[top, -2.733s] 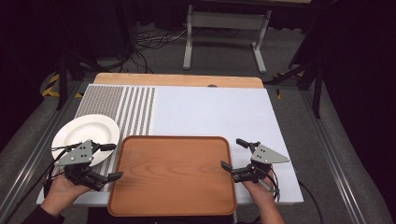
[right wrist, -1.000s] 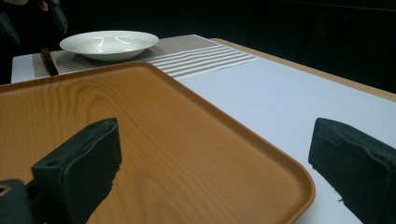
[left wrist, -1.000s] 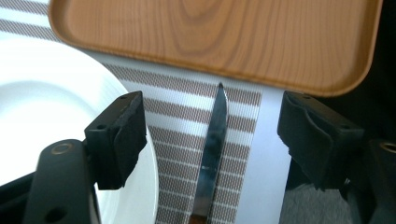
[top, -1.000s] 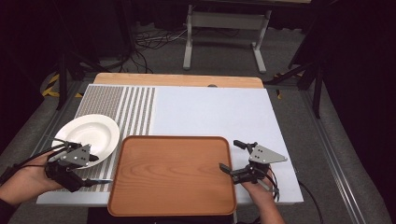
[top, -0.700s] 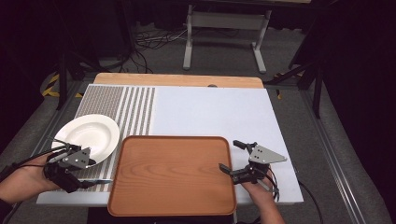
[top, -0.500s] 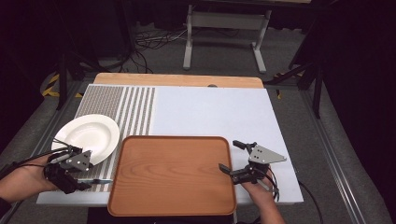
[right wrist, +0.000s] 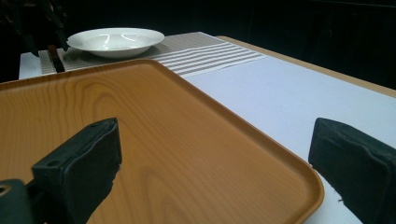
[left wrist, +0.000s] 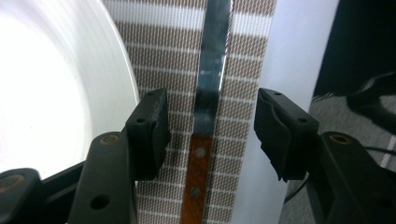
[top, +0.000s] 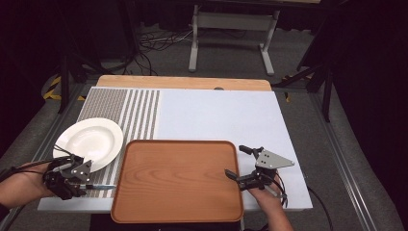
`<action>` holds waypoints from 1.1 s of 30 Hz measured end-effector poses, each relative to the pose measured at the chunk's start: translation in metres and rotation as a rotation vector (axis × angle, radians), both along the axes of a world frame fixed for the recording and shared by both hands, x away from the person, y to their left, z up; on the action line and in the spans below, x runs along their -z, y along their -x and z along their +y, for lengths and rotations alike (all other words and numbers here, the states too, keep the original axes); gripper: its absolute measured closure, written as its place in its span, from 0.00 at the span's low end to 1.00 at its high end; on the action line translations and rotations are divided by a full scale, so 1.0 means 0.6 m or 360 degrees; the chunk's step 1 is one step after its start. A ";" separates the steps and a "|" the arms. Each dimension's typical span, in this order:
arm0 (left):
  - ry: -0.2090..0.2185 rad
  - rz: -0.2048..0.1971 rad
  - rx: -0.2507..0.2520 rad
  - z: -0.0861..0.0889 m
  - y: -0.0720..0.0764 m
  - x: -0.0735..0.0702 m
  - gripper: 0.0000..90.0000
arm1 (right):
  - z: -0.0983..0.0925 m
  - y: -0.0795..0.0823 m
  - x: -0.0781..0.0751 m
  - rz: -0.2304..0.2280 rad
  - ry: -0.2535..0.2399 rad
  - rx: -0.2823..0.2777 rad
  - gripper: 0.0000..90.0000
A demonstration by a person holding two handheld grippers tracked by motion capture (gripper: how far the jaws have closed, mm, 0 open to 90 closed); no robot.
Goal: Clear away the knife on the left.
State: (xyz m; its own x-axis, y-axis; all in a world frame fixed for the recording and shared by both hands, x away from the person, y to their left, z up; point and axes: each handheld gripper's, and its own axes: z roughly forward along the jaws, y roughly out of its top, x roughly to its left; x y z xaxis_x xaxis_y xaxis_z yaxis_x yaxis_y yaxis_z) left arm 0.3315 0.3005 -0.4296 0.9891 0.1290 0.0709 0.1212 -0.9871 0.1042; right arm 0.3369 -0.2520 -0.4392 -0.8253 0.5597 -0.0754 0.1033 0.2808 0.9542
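Knife [left wrist: 205, 140] at the near left corner of the desk [top: 226, 110], lying flat on the striped placemat [top: 120, 110] between the white plate [top: 91, 140] and the wooden tray [top: 179, 178]. We see the left claw [left wrist: 210, 133] poised above it with its jaws spread wide, one on either side of the knife where steel blade meets riveted wooden handle, gripping nothing. In the high view the blade tip juts out toward the tray from beneath that claw.

We judge the knife a light, stiff piece: thin metal, smooth and likely slick, joined to a wooden handle that offers a thicker, less slippery hold. Because it lies flat against the mat, the jaws would need to come right down to the fabric to catch its narrow edges. The handle just behind the blade looks to us the safer place to close, and the claw is already lined up there. The plate's rim sits just beside one jaw and could be nudged.

At the near right, the right claw [top: 244, 166] also stands wide open and empty, hovering at the tray's right edge.
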 end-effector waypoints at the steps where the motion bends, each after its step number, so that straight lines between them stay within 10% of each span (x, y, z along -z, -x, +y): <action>1: -0.0025 -0.0001 0.0006 0.001 0.001 0.003 0.52 | 0.001 0.000 0.000 0.0003 -0.0003 -0.0001 0.04; 25: -0.0313 0.0008 0.0146 0.017 -0.006 0.027 0.84 | 0.002 0.000 0.001 0.0011 0.0014 -0.0019 0.04; 33: -0.0302 0.0014 0.0147 0.019 -0.006 0.027 0.86 | 0.003 0.000 0.002 0.0014 0.0010 -0.0029 0.04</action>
State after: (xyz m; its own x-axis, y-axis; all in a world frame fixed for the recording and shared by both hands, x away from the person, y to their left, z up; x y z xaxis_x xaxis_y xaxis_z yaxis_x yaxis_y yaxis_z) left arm 0.3353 0.3117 -0.4459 0.9968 0.0230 0.0764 0.0295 -0.9959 -0.0856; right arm 0.3371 -0.2502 -0.4401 -0.8359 0.5442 -0.0716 0.1064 0.2886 0.9515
